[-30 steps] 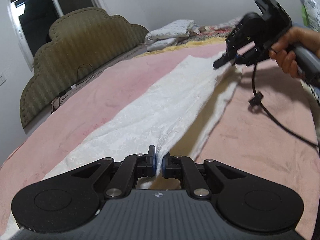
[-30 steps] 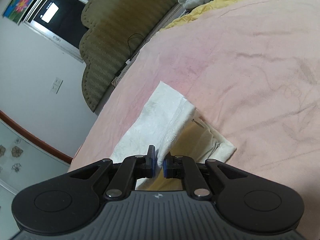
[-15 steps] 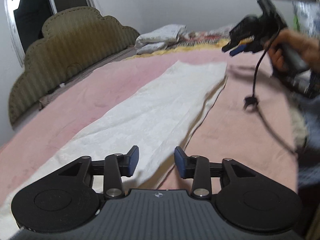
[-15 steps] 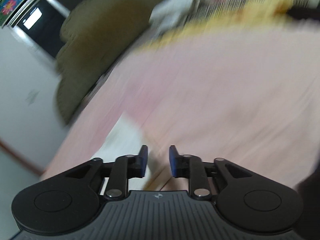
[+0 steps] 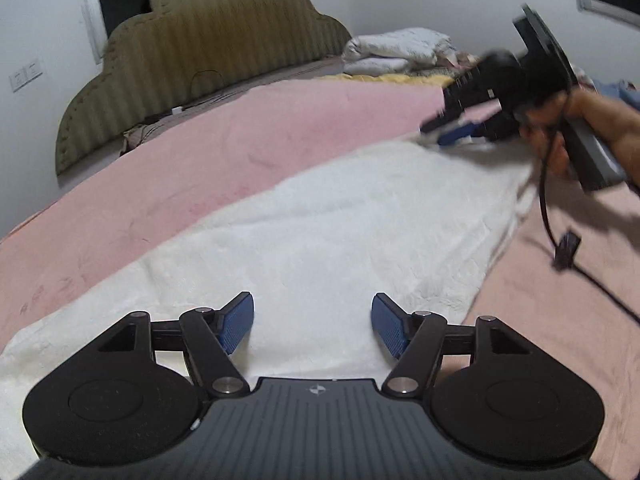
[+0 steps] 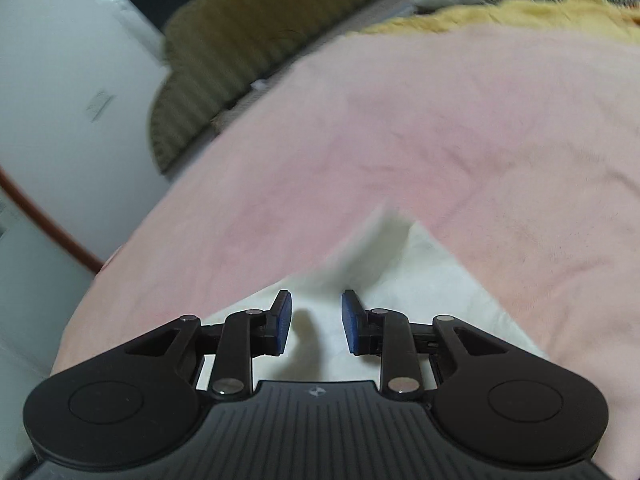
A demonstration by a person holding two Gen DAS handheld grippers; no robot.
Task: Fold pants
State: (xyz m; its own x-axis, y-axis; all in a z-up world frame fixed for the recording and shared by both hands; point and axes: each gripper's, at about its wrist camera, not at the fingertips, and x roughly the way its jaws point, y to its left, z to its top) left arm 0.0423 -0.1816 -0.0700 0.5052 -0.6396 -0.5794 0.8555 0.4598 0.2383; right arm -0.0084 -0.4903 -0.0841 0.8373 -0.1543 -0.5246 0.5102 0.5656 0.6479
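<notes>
Both grippers have let go since the earlier frame: left gripper (image 5: pixel 313 326) jaws opening, right gripper (image 6: pixel 316 322) parted, both empty. White textured pants (image 5: pixel 320 240) lie folded lengthwise on pink blanket (image 5: pixel 280 136). Next, probably: regrip for the crosswise fold.

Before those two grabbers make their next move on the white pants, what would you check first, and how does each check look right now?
1. Pants lie flat in one long strip on the pink blanket: ok.
2. Left gripper has let go: ok, its jaws are opening and nothing is pinched between them.
3. Right gripper has let go: ok, there is a gap between the pads, with cloth below and none clamped.
4. Far end of the pants is neat: cannot tell, the picture is blurred there.
5. Hanging cable is clear of the pants: not ok, it dangles close to the cloth's edge.
6. Blanket around the pants is free of clutter: ok.
</notes>
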